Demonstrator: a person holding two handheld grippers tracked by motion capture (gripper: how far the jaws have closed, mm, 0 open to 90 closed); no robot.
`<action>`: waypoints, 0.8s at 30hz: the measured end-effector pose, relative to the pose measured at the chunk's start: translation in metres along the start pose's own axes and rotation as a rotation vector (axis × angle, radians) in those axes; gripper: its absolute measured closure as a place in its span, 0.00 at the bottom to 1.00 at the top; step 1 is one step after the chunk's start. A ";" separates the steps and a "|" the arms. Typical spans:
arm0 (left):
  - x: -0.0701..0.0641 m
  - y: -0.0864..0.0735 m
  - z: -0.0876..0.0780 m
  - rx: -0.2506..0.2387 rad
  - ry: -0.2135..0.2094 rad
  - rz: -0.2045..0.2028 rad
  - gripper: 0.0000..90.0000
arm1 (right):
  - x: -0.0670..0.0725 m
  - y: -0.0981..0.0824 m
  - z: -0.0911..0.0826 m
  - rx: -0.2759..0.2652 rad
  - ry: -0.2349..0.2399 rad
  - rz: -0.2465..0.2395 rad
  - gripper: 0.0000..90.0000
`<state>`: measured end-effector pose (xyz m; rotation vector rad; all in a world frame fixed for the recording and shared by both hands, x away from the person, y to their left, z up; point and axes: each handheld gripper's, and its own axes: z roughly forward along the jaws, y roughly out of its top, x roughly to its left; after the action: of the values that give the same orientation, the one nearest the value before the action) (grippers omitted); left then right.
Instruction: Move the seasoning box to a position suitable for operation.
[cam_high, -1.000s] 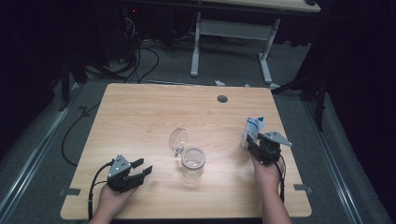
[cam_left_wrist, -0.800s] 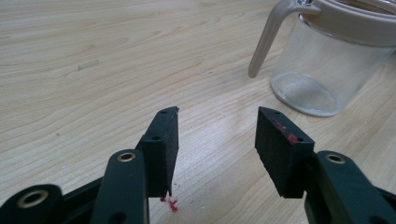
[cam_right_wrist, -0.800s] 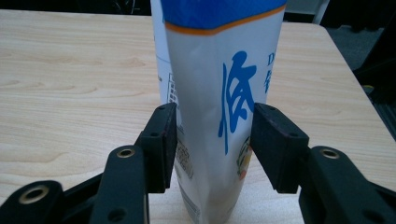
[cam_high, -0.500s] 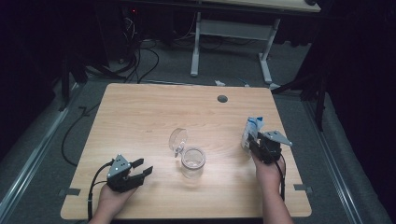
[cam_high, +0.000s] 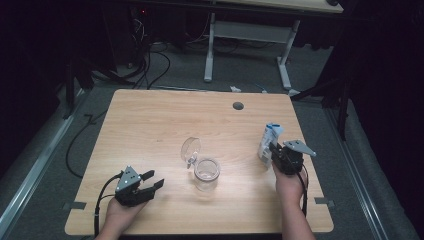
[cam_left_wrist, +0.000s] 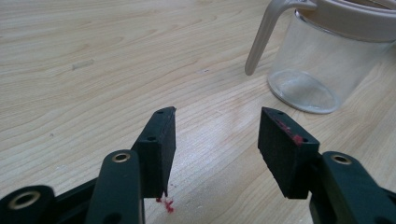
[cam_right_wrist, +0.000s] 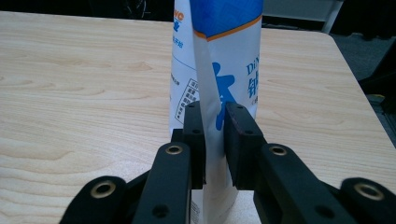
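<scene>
**At the worktop's right edge: carton gripped, pour to come**

At the right of the worktop (cam_high: 150, 120), my right gripper (cam_right_wrist: 214, 122) has just been closing; its jaws now pinch the upright carton (cam_high: 269, 141) on a side fold. Left gripper (cam_high: 150, 181) rests with jaws spread, empty, near the open jar (cam_high: 206, 172). Next, I judge: lift the carton and carry it over the jar without crushing it.

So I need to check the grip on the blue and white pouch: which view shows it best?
The right gripper view: the pouch stands upright and the right gripper has just been closing, jaws pinching its side fold. The high view shows the pouch small, at the table's right. The left gripper view looks at a clear jar instead.
</scene>
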<state>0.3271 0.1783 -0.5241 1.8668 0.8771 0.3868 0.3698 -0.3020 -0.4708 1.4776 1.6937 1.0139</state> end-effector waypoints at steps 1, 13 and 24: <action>0.000 0.000 0.000 -0.001 0.000 0.001 0.52 | 0.000 0.000 0.000 0.000 0.001 0.001 0.90; 0.000 0.000 0.000 -0.006 -0.004 0.003 0.52 | -0.002 0.003 -0.003 0.020 0.054 0.003 0.94; -0.002 0.000 -0.001 -0.024 -0.015 0.034 0.52 | -0.004 0.005 -0.007 0.029 0.090 -0.013 0.95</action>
<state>0.3251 0.1776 -0.5237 1.8619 0.8283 0.4018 0.3672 -0.3064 -0.4631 1.4571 1.7857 1.0671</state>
